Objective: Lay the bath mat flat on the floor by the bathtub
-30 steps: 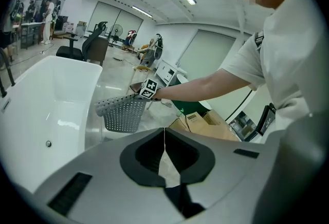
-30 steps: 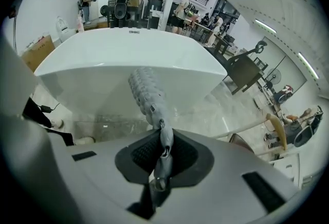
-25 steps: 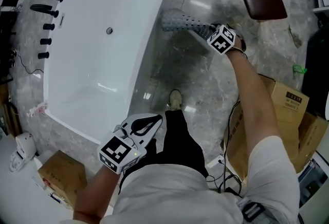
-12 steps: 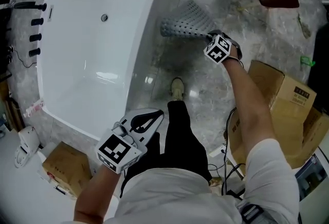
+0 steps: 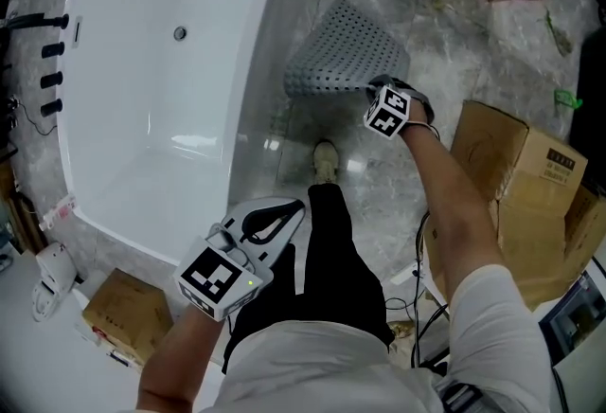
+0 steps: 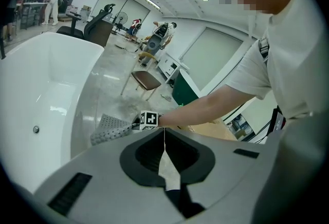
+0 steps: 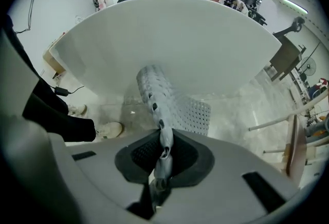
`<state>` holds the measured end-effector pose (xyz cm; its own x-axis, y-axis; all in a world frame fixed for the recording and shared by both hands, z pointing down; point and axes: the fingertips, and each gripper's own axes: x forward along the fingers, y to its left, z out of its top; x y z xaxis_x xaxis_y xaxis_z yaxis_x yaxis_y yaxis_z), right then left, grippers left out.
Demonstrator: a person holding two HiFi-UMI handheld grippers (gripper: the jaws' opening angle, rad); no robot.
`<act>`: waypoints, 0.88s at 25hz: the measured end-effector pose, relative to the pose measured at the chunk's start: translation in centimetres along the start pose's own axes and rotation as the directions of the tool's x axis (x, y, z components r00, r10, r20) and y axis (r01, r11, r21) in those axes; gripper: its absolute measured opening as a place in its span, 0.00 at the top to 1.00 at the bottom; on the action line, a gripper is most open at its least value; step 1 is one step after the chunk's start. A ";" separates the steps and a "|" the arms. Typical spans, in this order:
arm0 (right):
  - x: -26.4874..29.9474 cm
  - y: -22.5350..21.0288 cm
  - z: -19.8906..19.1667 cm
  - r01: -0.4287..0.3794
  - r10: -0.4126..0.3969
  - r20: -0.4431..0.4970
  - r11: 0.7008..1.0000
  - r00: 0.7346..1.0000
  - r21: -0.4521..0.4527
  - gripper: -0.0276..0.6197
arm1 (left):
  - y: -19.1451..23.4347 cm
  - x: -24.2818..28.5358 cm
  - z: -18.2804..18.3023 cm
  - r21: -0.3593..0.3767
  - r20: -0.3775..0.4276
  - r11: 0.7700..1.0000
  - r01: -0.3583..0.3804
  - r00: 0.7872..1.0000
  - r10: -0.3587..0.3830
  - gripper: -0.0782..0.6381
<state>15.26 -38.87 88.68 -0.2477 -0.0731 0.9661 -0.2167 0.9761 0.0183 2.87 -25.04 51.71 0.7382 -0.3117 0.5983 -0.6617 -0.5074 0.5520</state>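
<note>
Head view looks down on a white tub (image 5: 161, 89) at the left and grey marble floor (image 5: 379, 184) beside it. Right gripper (image 5: 377, 94) reaches forward on an outstretched arm and pinches one edge of the grey perforated mat (image 5: 343, 49), which fans out from the jaws toward the tub wall, just beside it. Right gripper view shows the jaws clamped on a raised fold of the mat (image 7: 167, 105), while the rest spreads low over the floor next to the tub (image 7: 169, 38); whether that part lies fully flat cannot be told. Left gripper (image 5: 275, 222) is held back near the person's waist, well apart from the mat, and its own view shows the left gripper (image 6: 164, 138) with jaws pressed together and nothing between them. A shoe (image 5: 325, 160) stands on the floor between the grippers, and a cardboard box (image 5: 516, 165) sits at the right.
</note>
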 end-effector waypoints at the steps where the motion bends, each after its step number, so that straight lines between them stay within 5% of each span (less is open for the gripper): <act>1: 0.4 0.8 -0.1 -0.012 0.012 -0.004 1.000 1.000 -0.004 0.89 | 0.1 0.1 -0.2 -0.001 -0.001 1.000 0.004 1.000 -0.004 0.87; 22: 7.2 12.1 -1.8 -0.122 0.122 -0.077 0.992 0.990 -0.004 0.82 | 2.0 -0.7 -5.0 -0.001 0.012 0.999 0.043 0.999 -0.043 0.87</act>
<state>12.53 -27.22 96.32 -0.1985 0.0623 0.9781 -0.1805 0.9786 -0.0990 0.39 -21.85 55.34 0.7674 -0.2990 0.5672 -0.6294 -0.5199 0.5775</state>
